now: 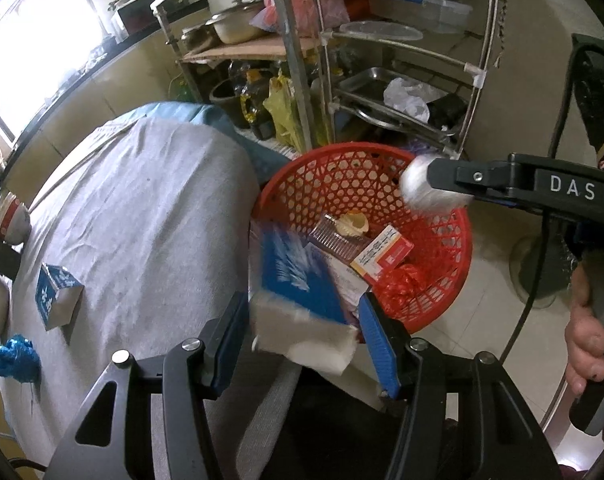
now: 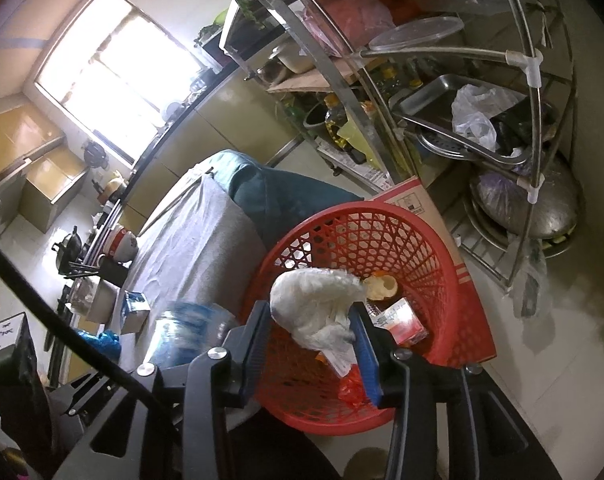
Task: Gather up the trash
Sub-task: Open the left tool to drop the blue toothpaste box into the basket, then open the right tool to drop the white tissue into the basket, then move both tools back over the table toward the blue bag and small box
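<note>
So the round red plastic lattice basket [image 1: 442,248] sat on the floor right beside the table draped in grey cloth [image 1: 141,208], with a brown cardboard box [image 2: 426,204] touching its far side. The left gripper [image 1: 302,316] had its blue-padded fingers [image 1: 376,340] spread wide, and a blue and white carton [image 1: 297,300], all motion-blurred, sat in the gap between them over the basket's near rim. I couldn't tell whether the pads were actually touching it.

The right gripper [image 2: 314,320] was pinching a crumpled white plastic wad [image 2: 318,304], holding it just above the basket's opening. In the left view that same wad [image 1: 422,188] showed at the tip of the black tool marked DAS.

Down in the basket there already was a red and white flat box [image 1: 384,254], a yellowish fruit peel [image 1: 354,222], a clear ribbed plastic tray [image 1: 336,238] and a scrunched red plastic bag [image 1: 402,284].

On the cloth lay a small blue and white open carton [image 1: 57,296] and, near it at the edge, a crumpled blue plastic bag [image 1: 13,356]. A metal rack of pots and pans [image 1: 382,60] stood behind the basket.
</note>
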`<state>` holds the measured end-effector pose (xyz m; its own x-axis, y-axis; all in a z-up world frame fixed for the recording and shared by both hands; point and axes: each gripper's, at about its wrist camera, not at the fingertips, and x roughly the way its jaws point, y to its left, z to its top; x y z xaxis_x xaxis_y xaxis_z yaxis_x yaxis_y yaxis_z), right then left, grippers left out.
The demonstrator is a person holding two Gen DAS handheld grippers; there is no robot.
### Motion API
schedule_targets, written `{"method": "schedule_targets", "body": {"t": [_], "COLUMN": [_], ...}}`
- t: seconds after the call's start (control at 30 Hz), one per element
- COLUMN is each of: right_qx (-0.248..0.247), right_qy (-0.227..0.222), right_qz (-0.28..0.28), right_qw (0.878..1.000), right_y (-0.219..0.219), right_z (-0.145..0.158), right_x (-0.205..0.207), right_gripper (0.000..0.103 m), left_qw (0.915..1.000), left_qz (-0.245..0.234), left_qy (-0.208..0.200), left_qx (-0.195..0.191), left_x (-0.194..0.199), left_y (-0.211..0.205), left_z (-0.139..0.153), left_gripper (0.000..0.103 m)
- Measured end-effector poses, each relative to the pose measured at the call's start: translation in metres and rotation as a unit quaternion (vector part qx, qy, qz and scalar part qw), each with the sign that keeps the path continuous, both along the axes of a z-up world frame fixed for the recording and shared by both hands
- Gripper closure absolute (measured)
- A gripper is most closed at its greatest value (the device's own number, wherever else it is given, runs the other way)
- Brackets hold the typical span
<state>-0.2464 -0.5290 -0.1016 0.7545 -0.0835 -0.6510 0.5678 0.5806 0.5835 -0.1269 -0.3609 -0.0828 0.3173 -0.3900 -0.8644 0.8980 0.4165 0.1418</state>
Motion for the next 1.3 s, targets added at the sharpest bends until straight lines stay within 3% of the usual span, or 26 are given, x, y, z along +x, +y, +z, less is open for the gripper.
{"method": "schedule_targets", "body": {"t": [0.4,0.87,1.1,1.3], "right_qx": [-0.001,-0.028,-0.038,-0.039], "right_qy": [-0.005,0.008,0.011,0.010], "right_qz": [-0.009,0.046,0.104,0.161], "right_qw": [1.000,0.999,0.994,0.986], "right_y": [0.001,0.043,0.085,0.124], "right_z": [0.004,0.020,0.032,0.041], "right_x": [-0.002,0.032,0.070,0.105], "right_gripper": [0.050,0.051,0.051,0.051], "left_qw": [0.9990,0.9888,0.9791,0.9621], "left_qz": [0.044,0.144,0.196,0.266], "left_qy": [-0.005,-0.011,-0.018,-0.019], "left_qx": [0.001,-0.037,-0.053,-0.059], "left_x": [0.018,0.058,0.080,0.107], "left_y": [0.019,0.087,0.136,0.193], "left_z": [0.003,0.017,0.022,0.019], "left_gripper": [0.044,0.043,0.042,0.042]}}
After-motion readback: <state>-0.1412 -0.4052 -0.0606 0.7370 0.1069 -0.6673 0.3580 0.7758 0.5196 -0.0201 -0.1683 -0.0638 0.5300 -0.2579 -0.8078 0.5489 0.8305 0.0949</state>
